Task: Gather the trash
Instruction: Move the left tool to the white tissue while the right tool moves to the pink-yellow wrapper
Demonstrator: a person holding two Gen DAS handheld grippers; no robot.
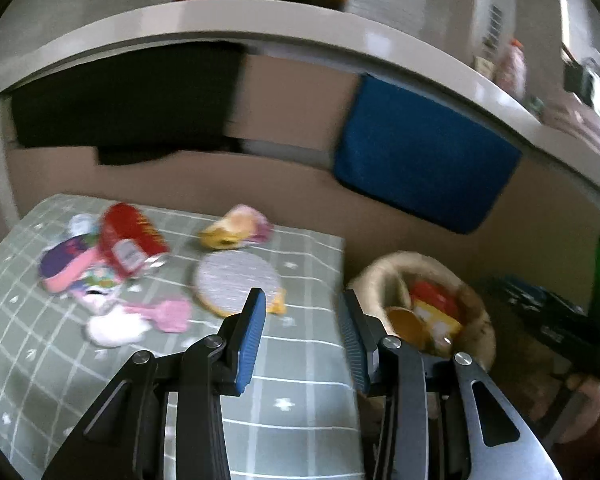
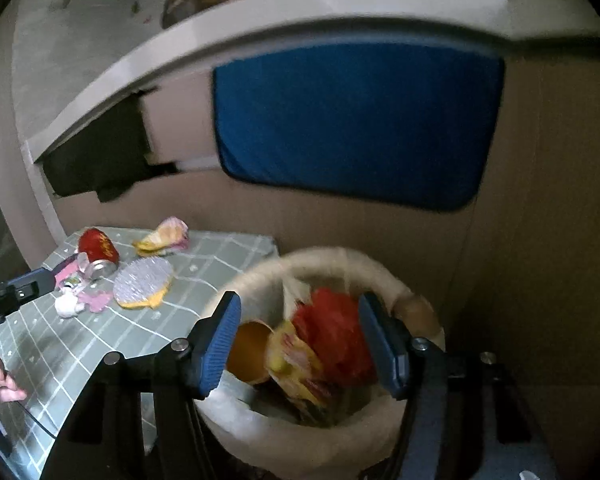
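Hovering my right gripper [image 2: 300, 340] over the cream basket [image 2: 416, 304], jaws spread wide and empty, lined up over its mouth; red wrapper [image 2: 332, 336] and yellow wrapper [image 2: 296, 356] sit inside. Left gripper [image 1: 304, 332] also wide open, empty, aimed at the table [image 1: 300, 364] edge. Remaining trash on the table: red can [image 1: 130, 240], silver foil disc [image 1: 236, 280], pink scraps [image 1: 168, 314]. Basket sits beside the table, probably for short drops.

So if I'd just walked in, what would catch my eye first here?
Probably the cream basket beside the table, already stuffed with a red wrapper and yellow packaging, with the open right gripper above it. Next, the litter on the green checked tablecloth: a red can lying on its side, a silver round lid and pink scraps. Behind hangs a big blue cloth.
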